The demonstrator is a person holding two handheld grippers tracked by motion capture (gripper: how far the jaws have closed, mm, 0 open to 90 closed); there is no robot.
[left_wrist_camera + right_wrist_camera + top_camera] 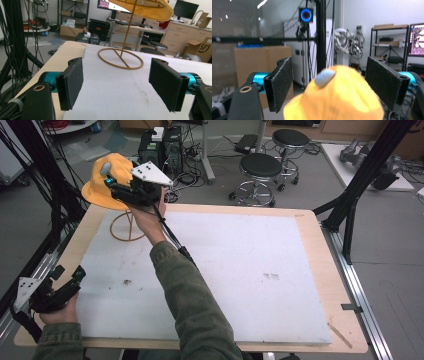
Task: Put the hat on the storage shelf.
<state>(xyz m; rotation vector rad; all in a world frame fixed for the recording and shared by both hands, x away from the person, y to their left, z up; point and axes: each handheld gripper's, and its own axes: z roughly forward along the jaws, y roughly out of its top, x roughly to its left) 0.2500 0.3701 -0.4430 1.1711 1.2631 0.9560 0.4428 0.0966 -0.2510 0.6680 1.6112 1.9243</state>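
Two hand-held grippers are in play over a white-covered tabletop [240, 285]. At the near left corner, the left hand-held gripper [67, 277] rests low with its jaws spread wide, pointing toward a wire stand [120, 58]. Further right, at the far left corner, a yellow hat [107, 180] sits atop that stand, and the right hand-held gripper [114, 186] hovers at its crown, jaws spread to either side of the hat's grey button [325, 77].
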